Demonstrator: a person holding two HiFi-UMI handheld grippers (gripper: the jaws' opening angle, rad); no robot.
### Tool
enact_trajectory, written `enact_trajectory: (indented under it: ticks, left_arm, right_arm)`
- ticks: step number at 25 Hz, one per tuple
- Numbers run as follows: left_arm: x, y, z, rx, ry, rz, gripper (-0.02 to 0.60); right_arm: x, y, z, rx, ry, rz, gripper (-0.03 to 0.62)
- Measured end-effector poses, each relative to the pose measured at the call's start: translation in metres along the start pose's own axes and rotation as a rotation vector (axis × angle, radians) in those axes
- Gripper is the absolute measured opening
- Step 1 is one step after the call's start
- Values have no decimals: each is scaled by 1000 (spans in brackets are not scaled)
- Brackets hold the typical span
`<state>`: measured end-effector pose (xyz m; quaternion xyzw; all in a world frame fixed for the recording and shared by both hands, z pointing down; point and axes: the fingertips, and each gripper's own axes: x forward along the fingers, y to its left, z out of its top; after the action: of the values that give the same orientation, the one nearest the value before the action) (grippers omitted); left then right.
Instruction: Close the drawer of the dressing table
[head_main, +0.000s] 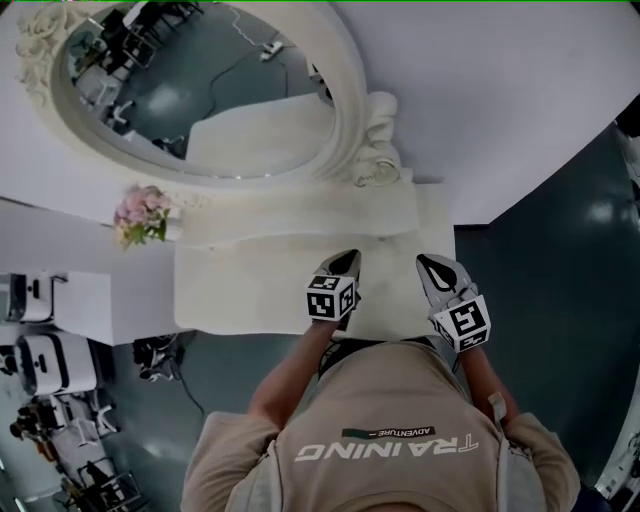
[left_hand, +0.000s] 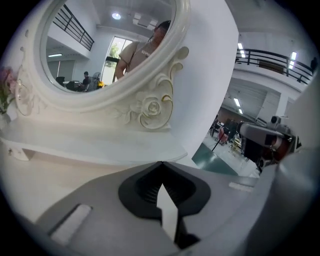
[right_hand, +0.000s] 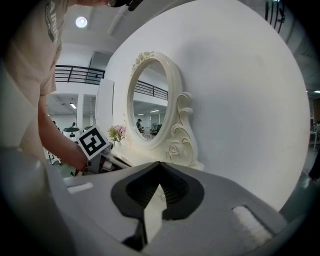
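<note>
The white dressing table (head_main: 250, 290) stands against the wall, with an oval carved mirror (head_main: 200, 95) above it. No drawer shows in any view; the front is hidden under the tabletop and the person's body. My left gripper (head_main: 349, 258) hovers over the tabletop's front right part, jaws shut and empty. To its right, my right gripper (head_main: 430, 263) is over the table's right end, also shut on nothing. In the left gripper view the gripper (left_hand: 161, 163) points at the mirror frame (left_hand: 150, 107). In the right gripper view the gripper (right_hand: 160, 163) faces the mirror (right_hand: 145, 105) and the left gripper's marker cube (right_hand: 93, 142).
A small vase of pink flowers (head_main: 140, 215) stands on the table's left end. White machines and black equipment (head_main: 45, 350) crowd the floor at the left. Dark green floor (head_main: 545, 300) lies to the right of the table. The white wall (head_main: 480, 90) curves behind.
</note>
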<state>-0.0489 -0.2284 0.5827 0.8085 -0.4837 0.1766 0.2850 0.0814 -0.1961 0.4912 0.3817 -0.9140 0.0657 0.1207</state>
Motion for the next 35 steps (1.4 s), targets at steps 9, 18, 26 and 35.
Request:
enact_trajectory:
  ticks: [9, 18, 26, 35]
  left_arm:
    - [-58, 5, 53, 49, -171, 5, 18]
    - [-106, -1, 109, 115, -302, -26, 18]
    - [-132, -12, 158, 159, -423, -15, 18]
    - [-148, -30, 192, 243, -490, -15, 18]
  right_arm:
    - [1, 6, 35, -15, -26, 1, 2]
    - [-7, 17, 110, -85, -139, 4, 2]
    - [-14, 6, 149, -151, -179, -55, 2]
    - [-27, 0, 175, -172, -216, -72, 2]
